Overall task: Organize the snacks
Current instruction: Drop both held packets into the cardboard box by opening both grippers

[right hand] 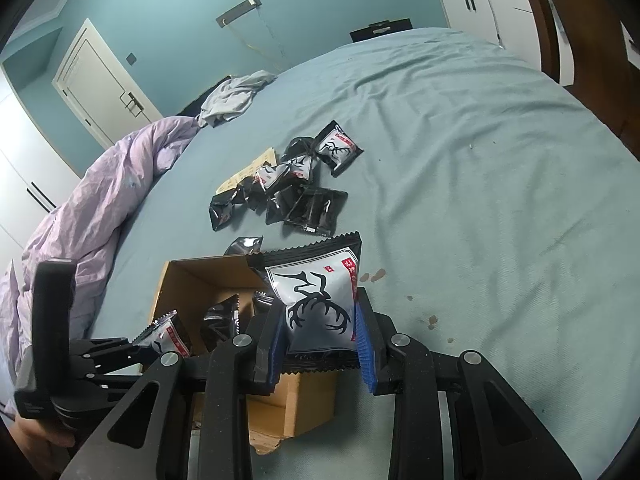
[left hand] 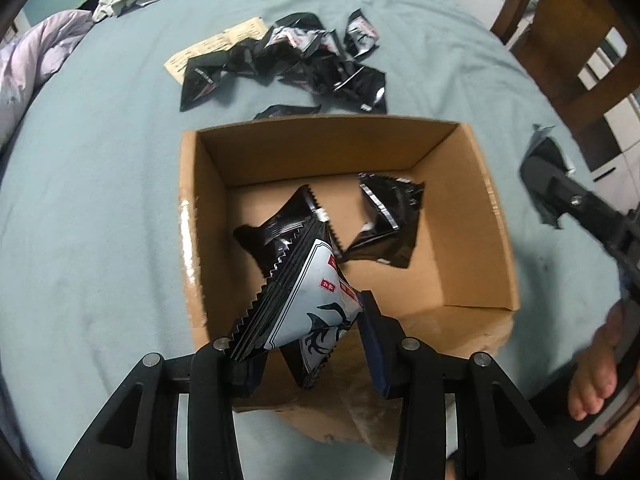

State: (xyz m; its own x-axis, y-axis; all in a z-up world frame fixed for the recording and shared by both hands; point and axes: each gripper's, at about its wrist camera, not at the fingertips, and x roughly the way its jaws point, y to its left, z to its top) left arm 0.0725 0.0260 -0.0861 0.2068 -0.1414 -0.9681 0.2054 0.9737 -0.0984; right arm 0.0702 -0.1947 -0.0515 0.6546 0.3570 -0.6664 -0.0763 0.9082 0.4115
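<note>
The left gripper (left hand: pixel 310 344) pinches a silver snack packet (left hand: pixel 312 300) over the near edge of the cardboard box (left hand: pixel 492 216); its lower corner is hidden behind the fingers. Two black packets (left hand: pixel 384 220) lie inside the box. The right gripper (right hand: pixel 322 344) clamps a deer-print packet (right hand: pixel 318 300) above the box's right side. Beyond the box sits a loose pile of packets (left hand: pixel 296 56), half covering a pale card (left hand: pixel 216 46)

Black-and-white snack packets (right hand: pixel 296 184) lie heaped on the bed beyond an open cardboard box (left hand: pixel 472 216) holding two (left hand: pixel 384 220).
</note>
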